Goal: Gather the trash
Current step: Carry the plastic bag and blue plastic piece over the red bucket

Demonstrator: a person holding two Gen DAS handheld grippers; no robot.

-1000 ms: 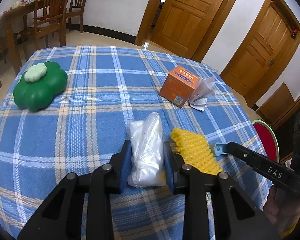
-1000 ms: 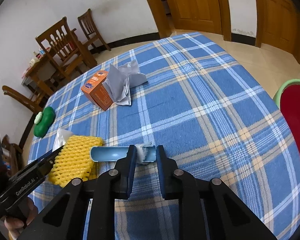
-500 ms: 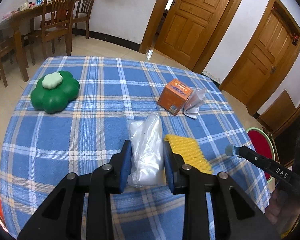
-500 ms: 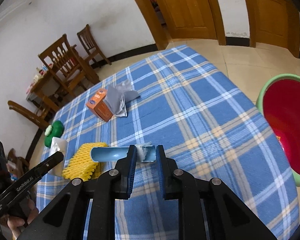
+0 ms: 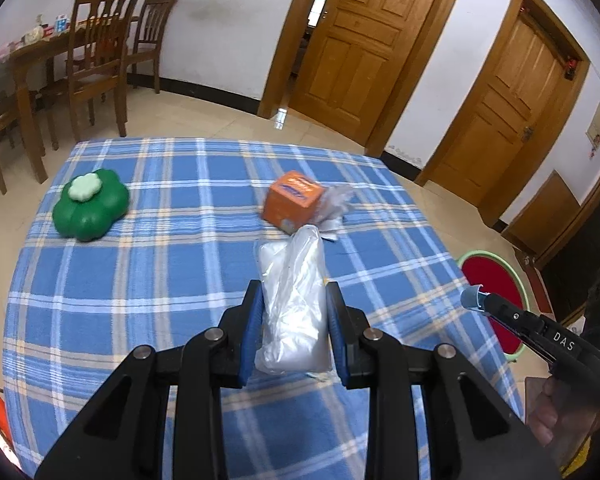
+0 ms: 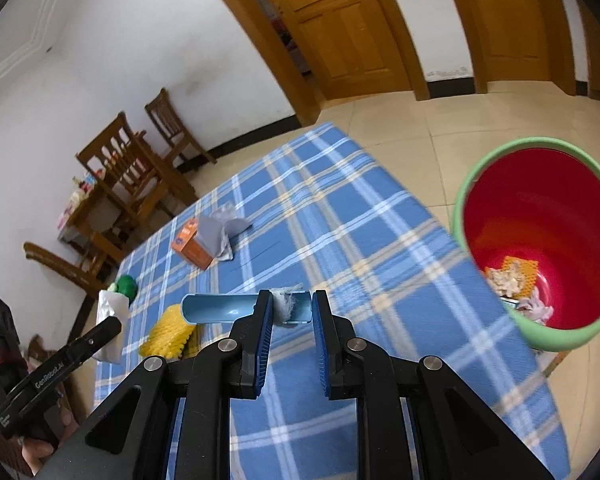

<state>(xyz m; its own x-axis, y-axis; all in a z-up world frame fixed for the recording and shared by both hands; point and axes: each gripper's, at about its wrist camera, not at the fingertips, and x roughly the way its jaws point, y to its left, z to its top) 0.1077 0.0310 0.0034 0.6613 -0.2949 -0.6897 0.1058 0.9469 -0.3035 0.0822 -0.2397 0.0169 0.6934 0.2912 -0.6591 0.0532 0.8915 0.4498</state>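
Two pieces of trash are held at once, one in each tool, both lifted clear of the checked tablecloth [image 5: 140,280]. In the left wrist view, at 9 o'clock, a green flower-shaped container [image 5: 90,210] is seen resting on the cloth; toward 12 o'clock an orange box [image 5: 292,204] stands touching a crumpled paper [image 5: 334,206]. At centre the left gripper [image 5: 293,332] is clamped on a clear plastic bag [image 5: 294,308], its blue pads pressed against both sides. At 3 o'clock the right tool is seen reaching out past the table edge, near the bin. In the right wrist view, a yellow foam net [image 6: 168,332] is noted at 8 o'clock, lying on the cloth. At centre the right gripper [image 6: 293,312] is closed on a blue half-tube [image 6: 220,310] with a tuft of white fluff in it, gripped near one end. At 3 o'clock the red bin with a green rim [image 6: 476,184] stands on the floor beside the table; scraps already lie at its bottom. The step in hand is judged to be the carry to the bin. Next, the right tool would need to be brought over the bin's mouth and opened, with the bag to follow; the net, box and paper remain uncollected.
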